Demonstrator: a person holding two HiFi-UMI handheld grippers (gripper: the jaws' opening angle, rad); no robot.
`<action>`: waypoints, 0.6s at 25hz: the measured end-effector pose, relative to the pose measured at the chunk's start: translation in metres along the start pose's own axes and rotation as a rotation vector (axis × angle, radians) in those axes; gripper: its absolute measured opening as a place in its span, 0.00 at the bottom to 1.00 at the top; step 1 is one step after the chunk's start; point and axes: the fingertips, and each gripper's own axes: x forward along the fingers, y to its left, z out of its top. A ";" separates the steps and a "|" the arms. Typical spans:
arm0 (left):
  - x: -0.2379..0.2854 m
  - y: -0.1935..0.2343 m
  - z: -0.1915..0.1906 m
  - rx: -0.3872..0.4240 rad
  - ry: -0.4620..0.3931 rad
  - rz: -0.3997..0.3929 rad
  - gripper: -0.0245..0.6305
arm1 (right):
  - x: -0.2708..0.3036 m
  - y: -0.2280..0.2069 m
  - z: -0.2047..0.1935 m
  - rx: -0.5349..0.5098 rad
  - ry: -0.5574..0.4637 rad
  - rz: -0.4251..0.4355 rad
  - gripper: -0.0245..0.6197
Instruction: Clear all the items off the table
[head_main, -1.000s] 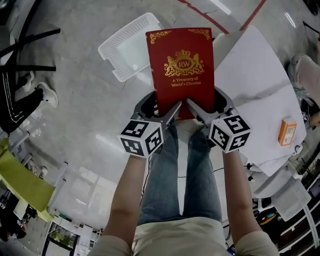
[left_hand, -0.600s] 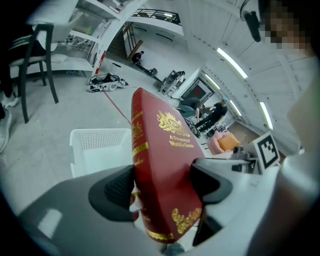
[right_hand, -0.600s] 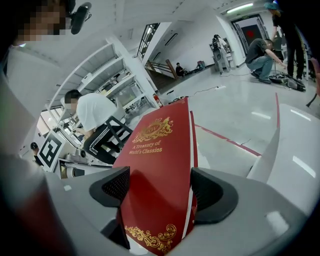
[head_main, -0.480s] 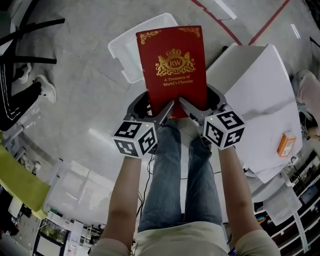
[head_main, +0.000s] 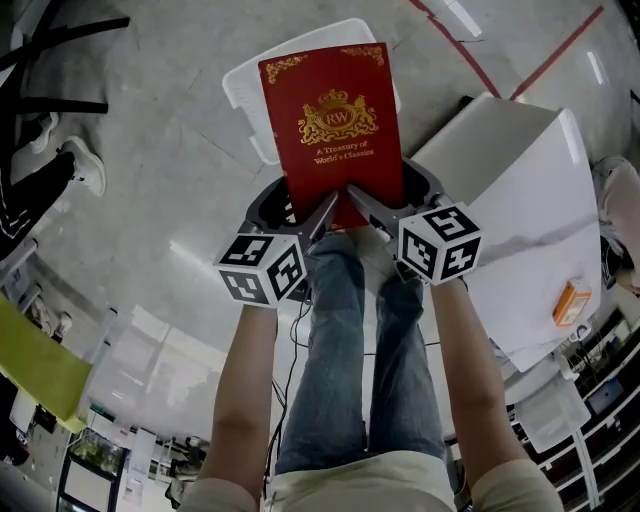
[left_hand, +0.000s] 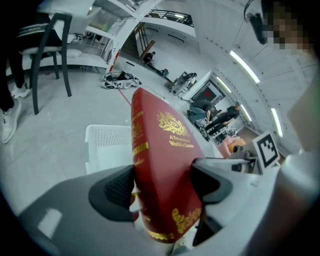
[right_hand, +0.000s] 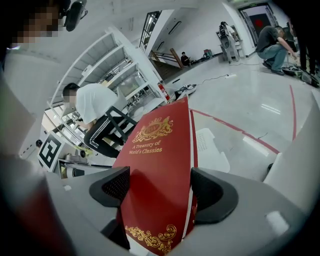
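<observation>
A red book (head_main: 335, 125) with gold lettering is held in the air over the floor, and both grippers clamp its near end. My left gripper (head_main: 322, 212) is shut on its near left corner, and the same red book (left_hand: 160, 165) fills that gripper's view between the jaws. My right gripper (head_main: 360, 198) is shut on the near right corner, with the red book (right_hand: 155, 180) between its pads. Below and beyond the book sits a white perforated basket (head_main: 248, 85) on the floor, which also shows as the white basket (left_hand: 107, 145) and the basket (right_hand: 212, 150) in the gripper views.
A white table (head_main: 530, 240) stands to the right with a small orange box (head_main: 567, 303) near its far edge. A dark chair (left_hand: 47, 55) and a person's legs are at the left. Shelving and other people stand far off.
Both grippers have carried the book a little up and left in the head view, so it now covers more of the white basket. The table has slid right in the view.
</observation>
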 end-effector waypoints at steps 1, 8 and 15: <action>0.003 0.006 0.000 -0.003 0.002 0.005 0.58 | 0.007 -0.001 -0.001 0.001 0.007 0.004 0.64; 0.023 0.029 -0.008 -0.019 0.020 0.024 0.58 | 0.036 -0.014 -0.012 0.012 0.048 0.011 0.64; 0.046 0.050 -0.018 -0.047 0.034 0.030 0.58 | 0.062 -0.031 -0.023 0.004 0.078 0.017 0.64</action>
